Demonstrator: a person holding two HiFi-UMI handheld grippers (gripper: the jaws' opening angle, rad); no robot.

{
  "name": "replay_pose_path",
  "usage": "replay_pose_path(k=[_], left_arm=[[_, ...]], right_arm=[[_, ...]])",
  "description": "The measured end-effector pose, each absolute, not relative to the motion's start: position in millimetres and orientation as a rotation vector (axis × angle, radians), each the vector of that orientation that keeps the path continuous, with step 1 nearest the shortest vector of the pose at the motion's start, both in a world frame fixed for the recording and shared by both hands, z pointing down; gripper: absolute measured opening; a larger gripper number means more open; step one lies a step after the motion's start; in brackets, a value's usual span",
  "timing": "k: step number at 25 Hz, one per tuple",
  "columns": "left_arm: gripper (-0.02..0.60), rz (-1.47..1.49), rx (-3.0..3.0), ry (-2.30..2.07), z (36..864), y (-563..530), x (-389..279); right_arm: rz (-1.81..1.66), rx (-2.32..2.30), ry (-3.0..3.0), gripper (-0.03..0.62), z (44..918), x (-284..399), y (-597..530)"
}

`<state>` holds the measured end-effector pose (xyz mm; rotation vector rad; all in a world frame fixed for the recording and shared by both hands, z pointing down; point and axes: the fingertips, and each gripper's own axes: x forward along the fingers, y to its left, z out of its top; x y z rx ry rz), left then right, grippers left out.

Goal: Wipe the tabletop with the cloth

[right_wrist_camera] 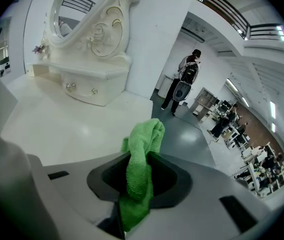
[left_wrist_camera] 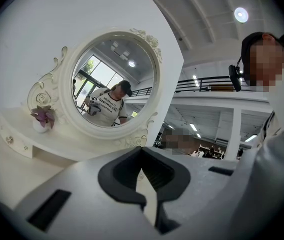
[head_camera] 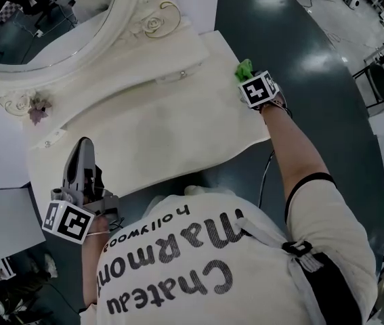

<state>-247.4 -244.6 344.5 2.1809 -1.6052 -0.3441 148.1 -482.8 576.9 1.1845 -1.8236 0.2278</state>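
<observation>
A green cloth hangs bunched from my right gripper, which is shut on it at the far right edge of the cream tabletop. In the right gripper view the cloth sticks up between the jaws of the right gripper, held just above the tabletop. My left gripper rests over the tabletop's front left edge, pointing toward the mirror. In the left gripper view the left gripper has its jaws together with nothing between them.
An oval mirror in an ornate white frame stands at the back of the table. A small purple flower pot sits on the raised drawer shelf beside it. Dark floor lies to the right, where a person with a backpack stands.
</observation>
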Motion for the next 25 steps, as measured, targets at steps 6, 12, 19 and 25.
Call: replay_pose_path(k=[6, 12, 19, 25], left_arm=[[0.008, -0.347, 2.173, -1.596, 346.4, -240.1, -247.6], [0.008, -0.359, 2.183, -1.582, 346.2, -237.3, -241.5], [0.008, -0.371, 2.199, -1.55, 347.3, -237.5, -230.3], [0.008, -0.366, 2.208, -1.556, 347.5, -236.5, -226.9]], right_arm=[[0.348, 1.268, -1.842, 0.108, 572.4, 153.3, -484.4], [0.581, 1.375, -2.027, 0.109, 551.1, 142.0, -474.2], [0.762, 1.222, -2.352, 0.107, 514.3, 61.7, -443.8], [0.736, 0.838, -2.476, 0.107, 522.4, -24.3, -379.2]])
